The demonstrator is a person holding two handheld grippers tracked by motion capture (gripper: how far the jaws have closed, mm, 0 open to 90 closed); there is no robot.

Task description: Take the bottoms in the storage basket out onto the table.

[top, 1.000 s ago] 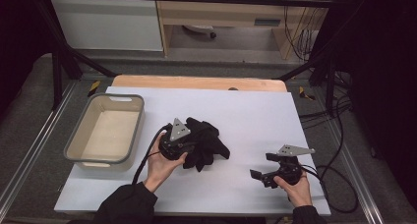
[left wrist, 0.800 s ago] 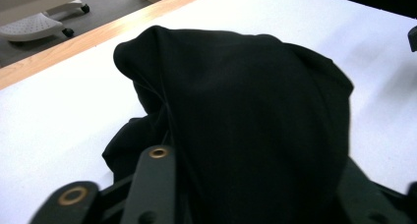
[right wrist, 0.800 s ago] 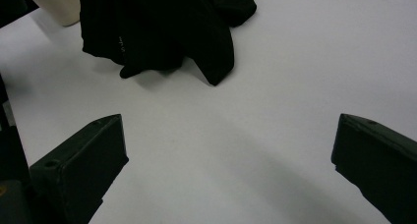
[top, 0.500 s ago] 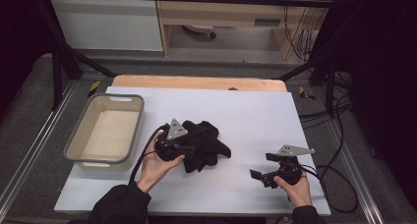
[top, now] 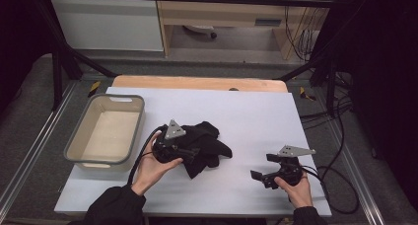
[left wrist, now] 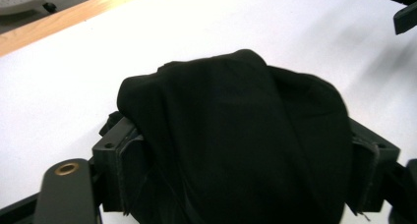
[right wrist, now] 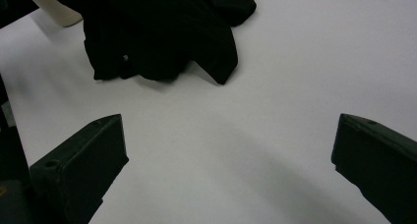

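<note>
At the left edge of the white-topped bench (top: 256,111) stands a grey plastic tub (top: 84,136) with a pale inside, nothing visible in it. Just to its right, the person's left hand (top: 150,168) holds the left gripper (top: 190,151), whose grey three-cornered plate sits on top and whose cable trails back toward the sleeve. Its jaws have just been opening and now stand wide, one on each side of a crumpled black cloth (top: 204,146); in the left gripper view the cloth (left wrist: 236,135) bulges up between them and drapes over their inner faces, loose rather than pinched. The cloth lies near the middle of the bench, a little left of centre, with a flap pointing toward the right. Well apart from it, near the bench's front right, the right hand (top: 296,190) holds the right gripper (top: 261,168) low over bare surface. Its jaws stand wide apart with nothing between them, aimed toward the cloth.
</note>
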